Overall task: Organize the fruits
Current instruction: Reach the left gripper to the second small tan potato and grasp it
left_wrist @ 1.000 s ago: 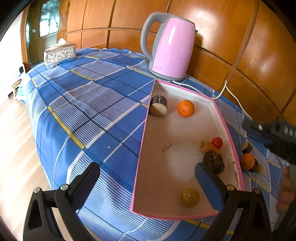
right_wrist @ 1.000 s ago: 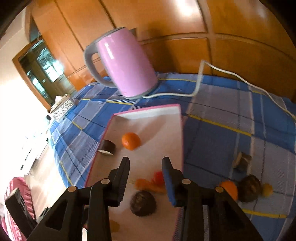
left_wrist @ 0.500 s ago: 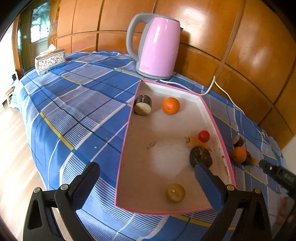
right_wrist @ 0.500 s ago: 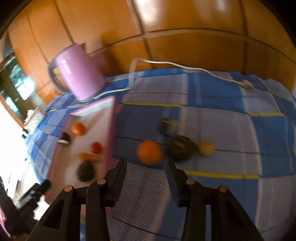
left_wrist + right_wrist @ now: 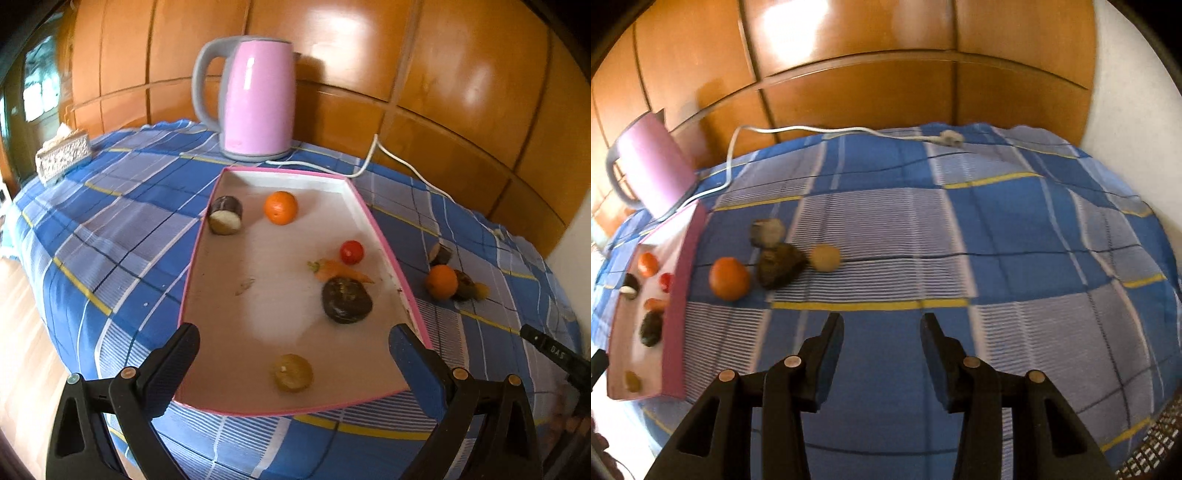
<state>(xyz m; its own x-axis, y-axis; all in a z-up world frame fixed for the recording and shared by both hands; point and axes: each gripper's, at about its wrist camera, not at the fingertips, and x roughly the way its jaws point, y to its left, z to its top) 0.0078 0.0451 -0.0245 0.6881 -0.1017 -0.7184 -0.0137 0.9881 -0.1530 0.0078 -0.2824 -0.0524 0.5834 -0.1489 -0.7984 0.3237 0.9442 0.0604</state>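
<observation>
Right gripper (image 5: 882, 354) has its jaws partly apart with nothing between them, just bare blue plaid tablecloth (image 5: 997, 258) underneath. Left gripper (image 5: 295, 354) is spread wide and empty too, hanging over the near end of the pink-rimmed tray (image 5: 384, 236).

Using the tray as the reference point: the right wrist view is the one that really shows the loose pile sitting on the cloth just outside the tray's long side, namely an orange (image 5: 729, 278), a dark lumpy fruit (image 5: 779, 269) touching it, a small yellowish round one (image 5: 825, 257) just past that, and a cut brownish piece (image 5: 767, 232) behind them. It's a bit blurry though. In the left wrist view that pile is small and bunched off to the tray's right.

The left view gives the clean look inside the tray: cut dark-skinned slice (image 5: 226, 220) in the far left corner, another orange (image 5: 280, 207) beside it, a little red tomato-looking thing (image 5: 351, 252), a carrot (image 5: 340, 270) touching a dark wrinkly fruit (image 5: 346, 301), and a yellow-brown one (image 5: 293, 372) near the front edge.

Pink kettle (image 5: 258, 99) stands just behind the tray's far end, and only the left view shows the tissue box (image 5: 62, 157), well off to the left.
</observation>
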